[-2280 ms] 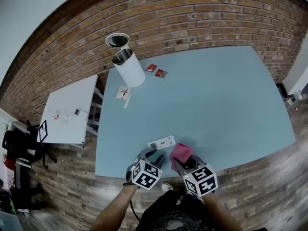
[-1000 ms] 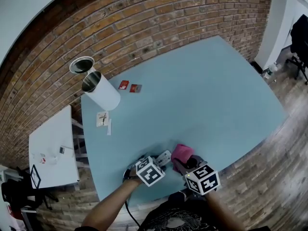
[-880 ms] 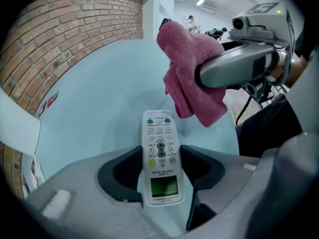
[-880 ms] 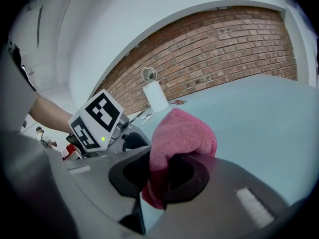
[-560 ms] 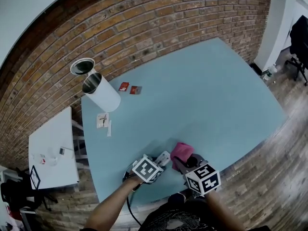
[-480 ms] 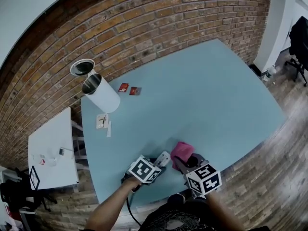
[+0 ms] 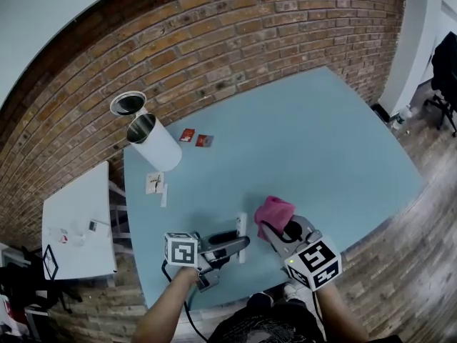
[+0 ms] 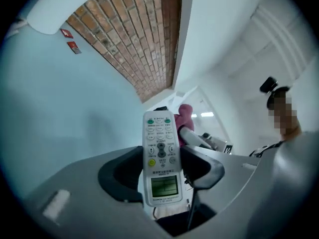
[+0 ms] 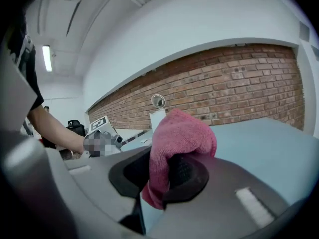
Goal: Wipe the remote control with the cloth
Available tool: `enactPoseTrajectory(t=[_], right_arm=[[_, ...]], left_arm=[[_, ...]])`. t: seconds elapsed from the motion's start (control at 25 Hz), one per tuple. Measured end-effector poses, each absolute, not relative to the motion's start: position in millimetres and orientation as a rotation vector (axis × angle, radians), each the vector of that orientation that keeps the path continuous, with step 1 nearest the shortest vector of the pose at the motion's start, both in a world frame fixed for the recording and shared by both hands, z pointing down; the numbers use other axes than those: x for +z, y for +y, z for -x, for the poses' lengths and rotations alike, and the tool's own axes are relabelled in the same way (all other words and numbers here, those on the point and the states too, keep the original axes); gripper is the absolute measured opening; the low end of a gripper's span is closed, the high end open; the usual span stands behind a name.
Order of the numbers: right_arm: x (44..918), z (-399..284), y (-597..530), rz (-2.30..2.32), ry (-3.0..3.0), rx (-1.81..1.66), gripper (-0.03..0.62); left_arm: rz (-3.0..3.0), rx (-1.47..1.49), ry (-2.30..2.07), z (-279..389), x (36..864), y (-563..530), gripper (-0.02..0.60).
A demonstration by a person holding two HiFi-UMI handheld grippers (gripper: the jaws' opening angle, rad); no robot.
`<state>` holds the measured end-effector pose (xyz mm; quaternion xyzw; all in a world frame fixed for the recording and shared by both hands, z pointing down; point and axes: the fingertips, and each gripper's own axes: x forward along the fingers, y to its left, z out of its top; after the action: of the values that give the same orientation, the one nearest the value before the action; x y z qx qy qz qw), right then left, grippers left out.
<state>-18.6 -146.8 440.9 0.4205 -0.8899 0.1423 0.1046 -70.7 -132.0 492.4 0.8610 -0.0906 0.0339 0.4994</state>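
Both busy: L claw clamped across remote sides, prob rigid, light, slick plastic; R claw pinches cloth, soft, floppy, best held bunched.

The left gripper has its two dark pads closed against the long edges of the white remote control, which stands between them with its buttons facing the camera; the small screen is at the near end and two green buttons at the far end. Just behind the remote's top shows a pink cloth, with part of the right gripper below it; the pale blue table fills the left, bearing two small red packets, and a brick wall runs beyond.
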Motion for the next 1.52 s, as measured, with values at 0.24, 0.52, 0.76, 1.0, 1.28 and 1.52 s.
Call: enactPoseTrajectory(t=[0.24,0.52,0.76,1.0,1.28,1.52], right_arm=[[396.2,34.5,-161.3,-1.156,-2.683,0.074,0.063],[382.4,55.1,-165.0,-1.067,-2.652,-0.067,0.063],[393.2,53.6,-159.0,-1.05,-2.589,-0.177,0.063],[394.4,61.5,-151.0,-0.976,-2.607,-0.205,0.063],[391.8,68.0,-139.3,-0.902,-2.655,-0.195,0.063],[391.8,68.4,-128.8,-0.854,-2.673,-0.193,0.063]], left_arm=[[-1.969,-0.276,0.015,70.0,443.6,-129.4,0.242],[-1.841,-0.403,0.183,64.2,427.2,-118.4,0.244],[-1.836,-0.436,0.138,62.2,428.0,-120.9,0.244],[-1.827,-0.49,0.063,66.5,427.1,-129.0,0.242],[-1.806,-0.619,-0.023,76.8,420.3,-142.0,0.242],[-1.799,-0.702,-0.085,82.5,414.9,-154.4,0.242]])
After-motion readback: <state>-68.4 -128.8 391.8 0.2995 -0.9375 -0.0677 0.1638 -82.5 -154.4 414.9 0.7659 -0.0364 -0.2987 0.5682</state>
